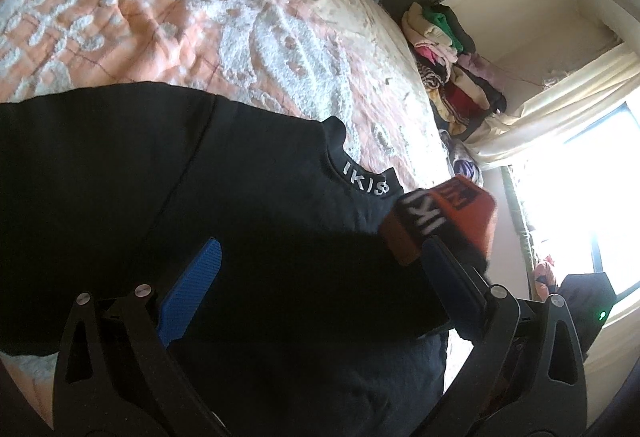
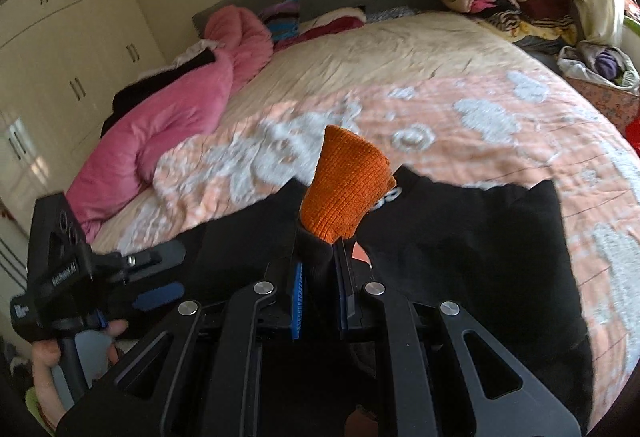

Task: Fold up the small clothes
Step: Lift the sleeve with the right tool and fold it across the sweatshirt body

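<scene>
A small black top [image 1: 200, 177] with white letters on its collar [image 1: 366, 181] lies spread on the bed; it also shows in the right wrist view [image 2: 460, 237]. Its sleeve ends in an orange knit cuff [image 2: 346, 189], also seen in the left wrist view [image 1: 448, 213]. My right gripper [image 2: 320, 269] is shut on the sleeve just below the cuff and holds it up over the top's body. My left gripper [image 1: 320, 257] is open, its blue pads [image 1: 196, 289] wide apart above the black fabric; it also shows at the left of the right wrist view [image 2: 156, 273].
The bed has a peach and white quilt [image 2: 460, 117]. A pink duvet [image 2: 168, 109] lies at its left. Stacks of folded clothes [image 2: 508, 1] sit beyond the far right corner. Wardrobes [image 2: 60, 49] line the left wall. A bright window [image 1: 580, 205] is at the right.
</scene>
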